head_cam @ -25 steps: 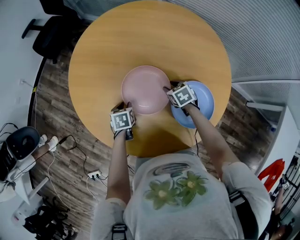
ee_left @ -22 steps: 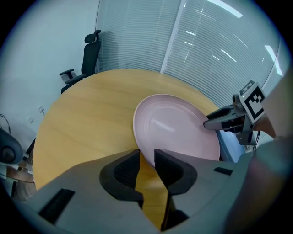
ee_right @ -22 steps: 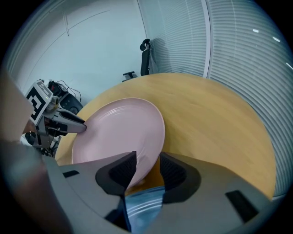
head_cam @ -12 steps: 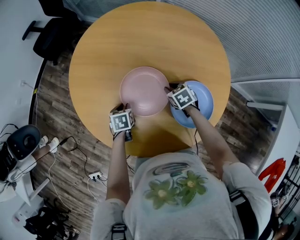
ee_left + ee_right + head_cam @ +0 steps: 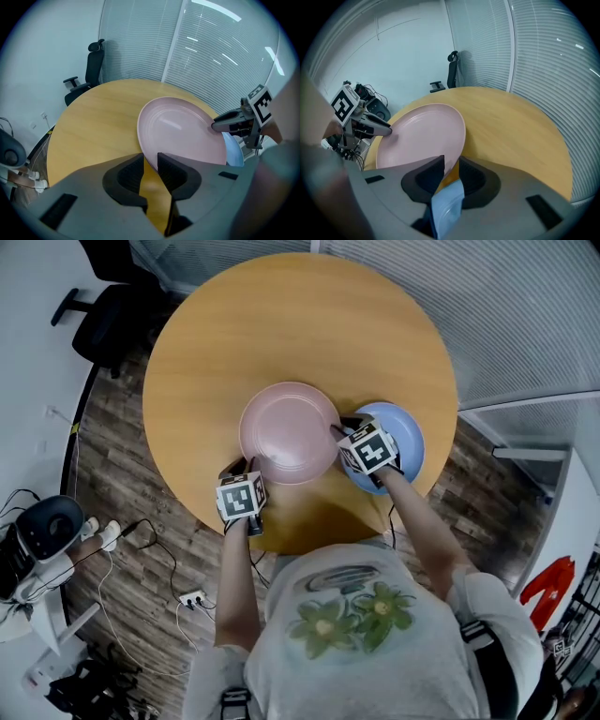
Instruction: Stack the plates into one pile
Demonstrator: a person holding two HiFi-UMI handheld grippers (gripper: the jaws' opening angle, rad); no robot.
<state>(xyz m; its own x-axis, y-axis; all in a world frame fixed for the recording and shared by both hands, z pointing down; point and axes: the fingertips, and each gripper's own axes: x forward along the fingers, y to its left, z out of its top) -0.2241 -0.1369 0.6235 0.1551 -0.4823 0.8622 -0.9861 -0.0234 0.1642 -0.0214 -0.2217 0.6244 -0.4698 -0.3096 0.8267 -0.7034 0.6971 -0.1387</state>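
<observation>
Now your left tool [image 5: 246, 465] and right tool [image 5: 336, 431], just closed, pinch the round pink plate [image 5: 289, 432]; stacking it on the round blue plate [image 5: 405, 432] remains.

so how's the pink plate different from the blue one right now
The jaws of the left gripper and right gripper have just closed on opposite rims of the pink plate; the blue plate lies free on the table. The pink plate shows nearly whole in the head view; the right gripper partly covers the blue plate. Both are round and plain.
</observation>
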